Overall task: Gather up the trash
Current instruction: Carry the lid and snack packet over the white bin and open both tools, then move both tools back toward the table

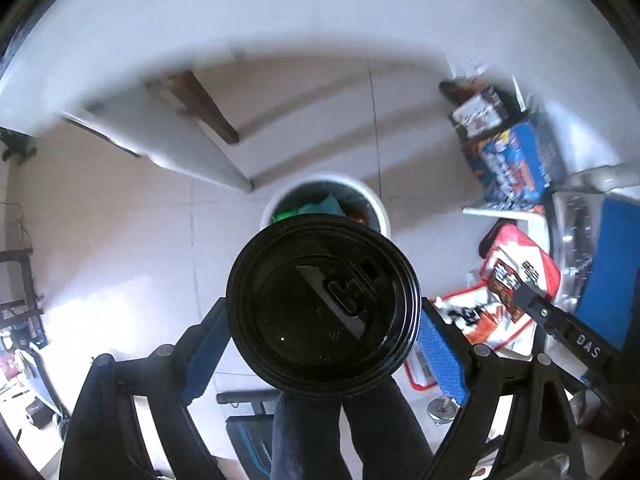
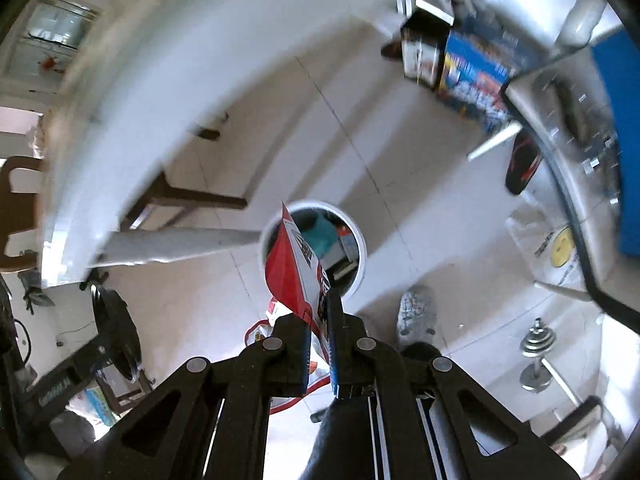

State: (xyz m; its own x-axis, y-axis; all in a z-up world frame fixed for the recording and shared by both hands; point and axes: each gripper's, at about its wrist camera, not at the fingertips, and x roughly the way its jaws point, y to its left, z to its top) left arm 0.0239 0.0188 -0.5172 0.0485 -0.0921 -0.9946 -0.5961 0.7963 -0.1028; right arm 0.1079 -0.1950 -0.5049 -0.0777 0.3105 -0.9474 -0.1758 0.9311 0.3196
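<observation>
My left gripper (image 1: 324,344) clamped on black-lidded cup (image 1: 323,306), held above white bin (image 1: 383,210) on floor, my right gripper (image 2: 320,340) pinching red-white wrapper (image 2: 294,276) over same bin (image 2: 360,246), trash inside.

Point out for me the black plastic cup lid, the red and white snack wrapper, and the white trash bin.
Black plastic cup lid (image 1: 324,312), left wrist view, centre of its top.
Red and white snack wrapper (image 2: 290,276), right wrist view, red panel above the fingers.
White round trash bin (image 2: 360,240), right wrist view, right rim.
</observation>
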